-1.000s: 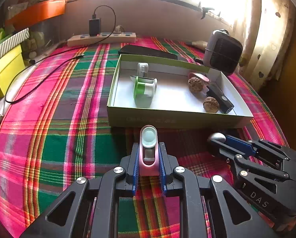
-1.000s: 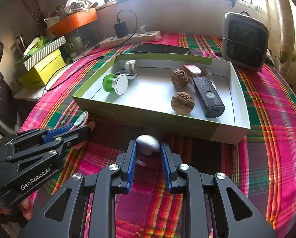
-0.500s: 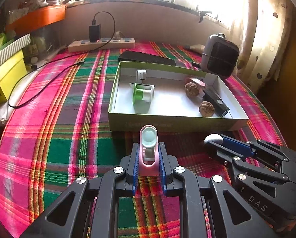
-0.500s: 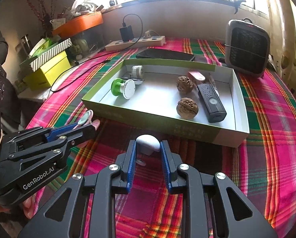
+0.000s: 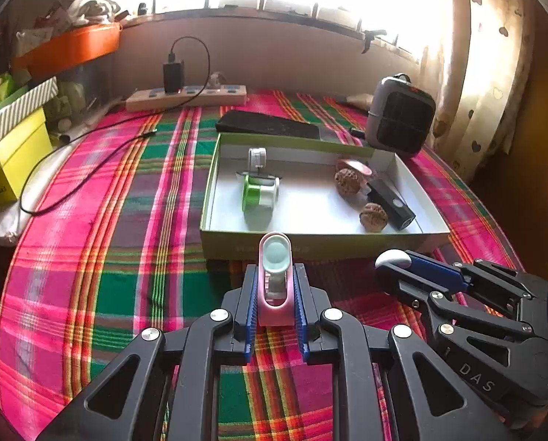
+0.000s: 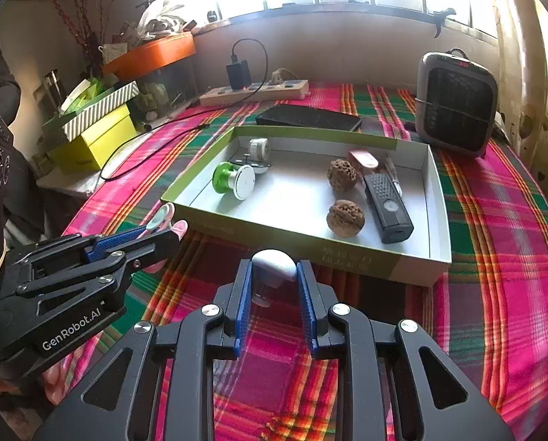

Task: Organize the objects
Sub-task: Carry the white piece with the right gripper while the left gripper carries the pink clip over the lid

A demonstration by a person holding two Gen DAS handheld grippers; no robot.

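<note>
1. The shallow green-rimmed box (image 6: pixel 437 198) lies open on the plaid tablecloth (image 6: pixel 494 257), white inside.
2. In its left part there's a green-and-white spool (image 6: pixel 233 180) on its side, and behind it a small white reel (image 6: pixel 258 149) near the back wall.
3. Over on the right side: two walnuts (image 6: pixel 345 213), one behind the other, a black remote-like device (image 6: pixel 386 202) just beside them, and a pink item (image 6: pixel 364 158) tucked at the back.
4. The left gripper (image 5: pixel 275 286) is clamped tight on a pink holder with a pale round disc (image 5: pixel 275 272), which stands upright between the blue pads, its disc end poking past the fingertips.
5. The right gripper (image 6: pixel 274 286) is pinched narrowly on a small white rounded object (image 6: pixel 274 264); the pads press its sides and a thin stem hangs below it.
6. Both grippers hang in front of the box's near wall, side by side and apart, each held thing just short of that wall.
7. Behind the box, a flat black case (image 6: pixel 309 117) lies close to the back rim; a grey heater (image 6: pixel 456 103) stands near the far right corner.
8. A power strip (image 6: pixel 253 92) with a black charger sits by the wall, its cable trailing across the cloth to the left.
9. Open cloth runs along the box's left side and to its right; yellow and striped boxes (image 6: pixel 93 128) crowd the far left edge.
</note>
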